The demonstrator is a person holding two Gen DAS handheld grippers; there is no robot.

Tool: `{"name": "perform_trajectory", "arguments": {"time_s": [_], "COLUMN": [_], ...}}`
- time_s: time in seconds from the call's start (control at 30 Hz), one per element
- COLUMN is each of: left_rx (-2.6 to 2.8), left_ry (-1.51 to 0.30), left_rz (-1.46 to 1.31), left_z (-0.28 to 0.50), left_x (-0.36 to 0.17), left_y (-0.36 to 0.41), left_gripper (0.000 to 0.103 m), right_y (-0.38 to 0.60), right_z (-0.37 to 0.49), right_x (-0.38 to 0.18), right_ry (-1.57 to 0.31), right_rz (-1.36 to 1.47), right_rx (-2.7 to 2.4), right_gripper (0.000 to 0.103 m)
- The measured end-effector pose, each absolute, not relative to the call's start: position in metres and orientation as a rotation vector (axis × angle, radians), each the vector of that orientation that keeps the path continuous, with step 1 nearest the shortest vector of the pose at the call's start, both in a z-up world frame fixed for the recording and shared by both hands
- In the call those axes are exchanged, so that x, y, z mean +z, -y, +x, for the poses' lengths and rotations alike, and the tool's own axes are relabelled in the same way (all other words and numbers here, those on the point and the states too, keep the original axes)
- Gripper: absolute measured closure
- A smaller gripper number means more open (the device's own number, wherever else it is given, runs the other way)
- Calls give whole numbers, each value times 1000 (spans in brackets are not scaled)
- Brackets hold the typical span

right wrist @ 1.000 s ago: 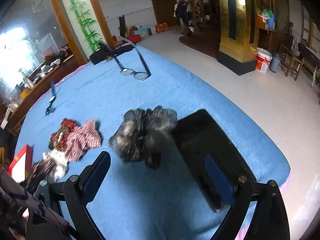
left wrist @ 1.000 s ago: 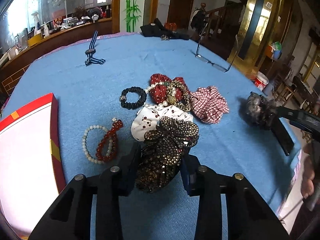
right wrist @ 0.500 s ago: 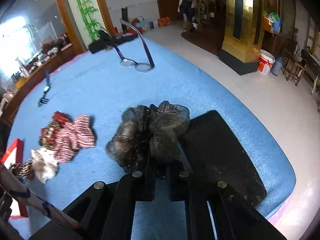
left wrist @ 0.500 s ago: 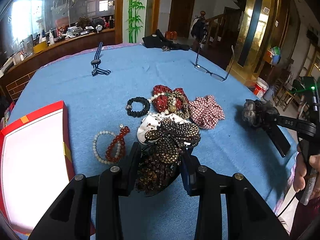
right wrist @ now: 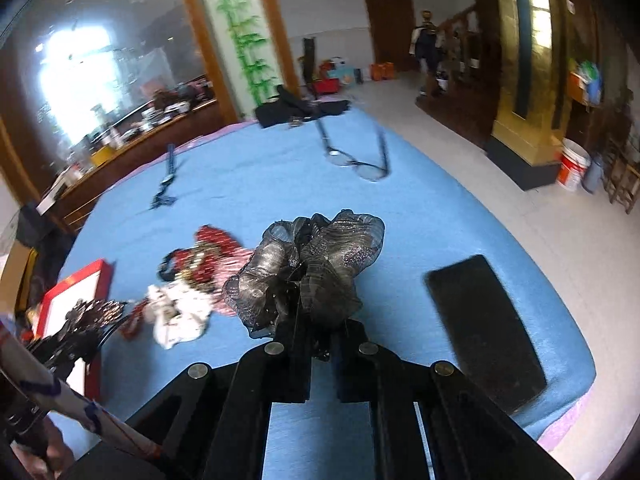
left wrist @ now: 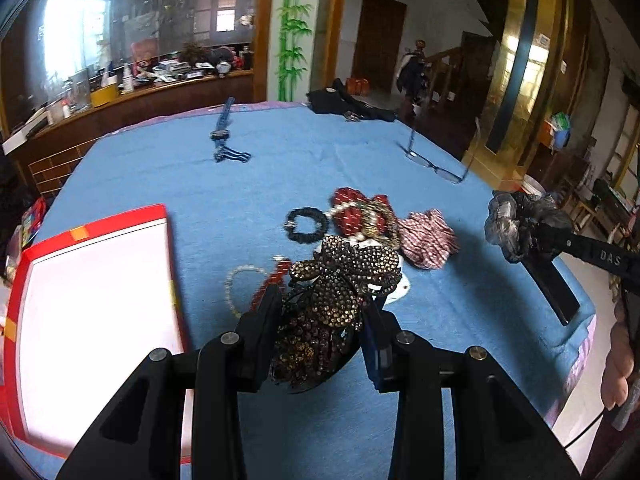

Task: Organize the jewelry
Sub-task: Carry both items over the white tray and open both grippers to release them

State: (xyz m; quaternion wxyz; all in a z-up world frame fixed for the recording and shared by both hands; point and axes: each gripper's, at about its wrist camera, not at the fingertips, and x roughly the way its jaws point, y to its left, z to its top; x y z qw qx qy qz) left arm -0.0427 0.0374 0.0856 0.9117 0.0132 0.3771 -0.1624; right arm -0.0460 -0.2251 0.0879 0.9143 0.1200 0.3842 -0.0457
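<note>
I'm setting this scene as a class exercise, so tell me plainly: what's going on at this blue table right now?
A person is sorting hair accessories and jewelry with two handheld grippers. The left gripper is closed on a brown rhinestone bow clip, lifted just right of the open red box. The right gripper is clamped on a grey sheer scrunchie, held above the blue table. Bracelets and other scrunchies remain on the cloth; the box interior looks bare white.

Both hairpieces (left wrist: 332, 308) (right wrist: 308, 272) now lifted, gripped.
</note>
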Motion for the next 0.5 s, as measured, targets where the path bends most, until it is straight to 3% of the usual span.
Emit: {"name": "perform_trajectory", "arguments": {"time_s": [0.5], "left_rx": [-95], "left_ry": [-713], "left_rz": [-55], "left_z": [-46], "left_x": [109], "left_y": [-171], "left_gripper": [67], "right_y": [67], "right_z": [-16], "right_x": [112], "right_ry": [-817], "right_rz": [111], "right_rx": [247], "right_gripper": [96]}}
